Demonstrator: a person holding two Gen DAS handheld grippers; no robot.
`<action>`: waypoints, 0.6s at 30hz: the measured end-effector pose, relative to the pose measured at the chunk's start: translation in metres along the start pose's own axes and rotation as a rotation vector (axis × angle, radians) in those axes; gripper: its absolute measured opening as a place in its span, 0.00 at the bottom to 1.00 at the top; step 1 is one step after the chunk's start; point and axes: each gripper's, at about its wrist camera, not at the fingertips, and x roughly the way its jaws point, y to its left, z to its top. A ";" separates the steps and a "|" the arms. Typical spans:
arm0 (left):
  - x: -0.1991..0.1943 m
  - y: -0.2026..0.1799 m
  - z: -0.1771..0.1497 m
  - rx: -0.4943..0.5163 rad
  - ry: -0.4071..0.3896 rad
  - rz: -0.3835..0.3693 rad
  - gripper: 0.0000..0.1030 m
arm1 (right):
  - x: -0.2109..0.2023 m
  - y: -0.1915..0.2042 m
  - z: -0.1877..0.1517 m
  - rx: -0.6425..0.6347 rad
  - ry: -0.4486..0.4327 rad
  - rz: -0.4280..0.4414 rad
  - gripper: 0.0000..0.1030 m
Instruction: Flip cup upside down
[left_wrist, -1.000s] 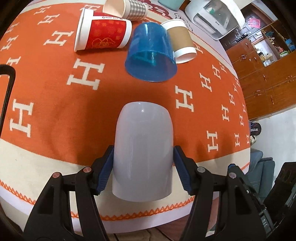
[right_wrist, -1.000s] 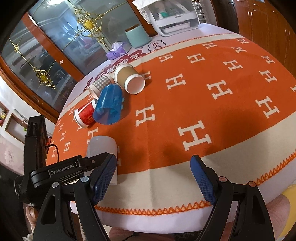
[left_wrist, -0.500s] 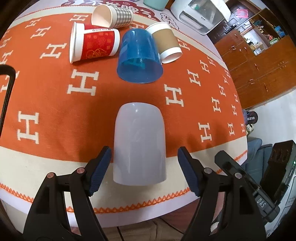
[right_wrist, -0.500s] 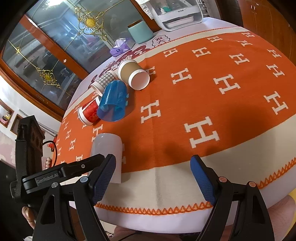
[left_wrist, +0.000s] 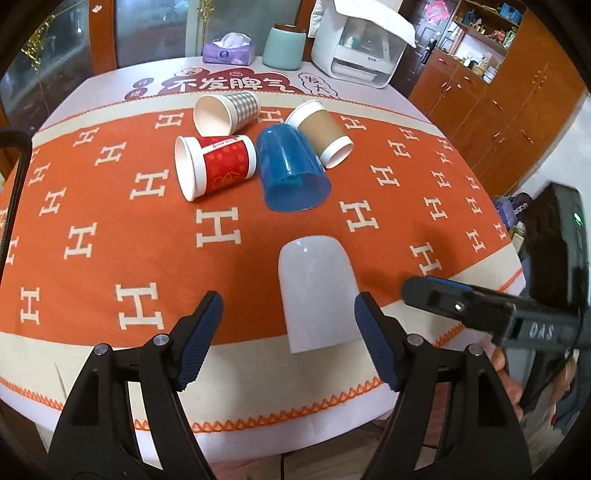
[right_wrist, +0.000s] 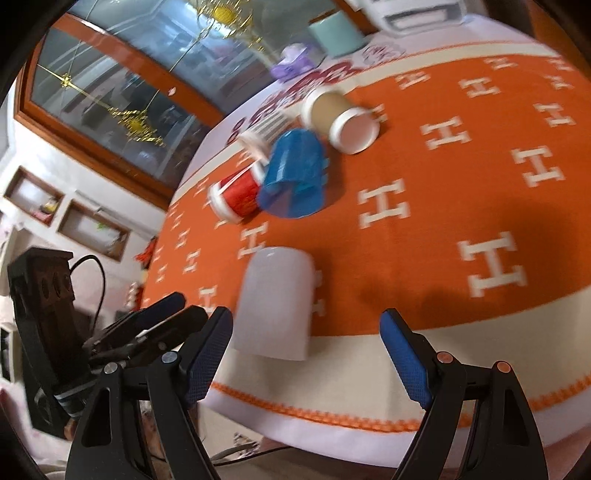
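Observation:
A plain white cup (left_wrist: 316, 291) stands upside down on the orange cloth near the table's front edge; it also shows in the right wrist view (right_wrist: 275, 302). My left gripper (left_wrist: 290, 338) is open and empty, drawn back from the cup, which stands just ahead near its right finger. My right gripper (right_wrist: 306, 354) is open and empty, close in front of the cup. The right gripper's finger shows at the right of the left wrist view (left_wrist: 461, 304).
Several cups lie on their sides behind the white one: a blue plastic cup (left_wrist: 291, 173), a red paper cup (left_wrist: 216, 166), a checked cup (left_wrist: 227, 110) and a brown sleeved cup (left_wrist: 321, 133). A tissue box (left_wrist: 229, 50), green canister (left_wrist: 284, 46) and white appliance (left_wrist: 360, 44) stand at the back.
My left gripper let go of the white cup, opened wide and pulled back and left. My right gripper moved left toward the cup.

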 end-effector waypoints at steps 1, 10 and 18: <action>0.000 0.005 -0.002 -0.012 0.004 -0.005 0.67 | 0.007 0.002 0.003 -0.002 0.021 0.012 0.81; 0.016 0.048 -0.009 -0.160 0.011 -0.007 0.59 | 0.065 -0.003 0.033 0.040 0.172 0.068 0.74; 0.022 0.055 -0.011 -0.191 0.018 -0.040 0.59 | 0.109 -0.005 0.049 0.050 0.277 0.118 0.68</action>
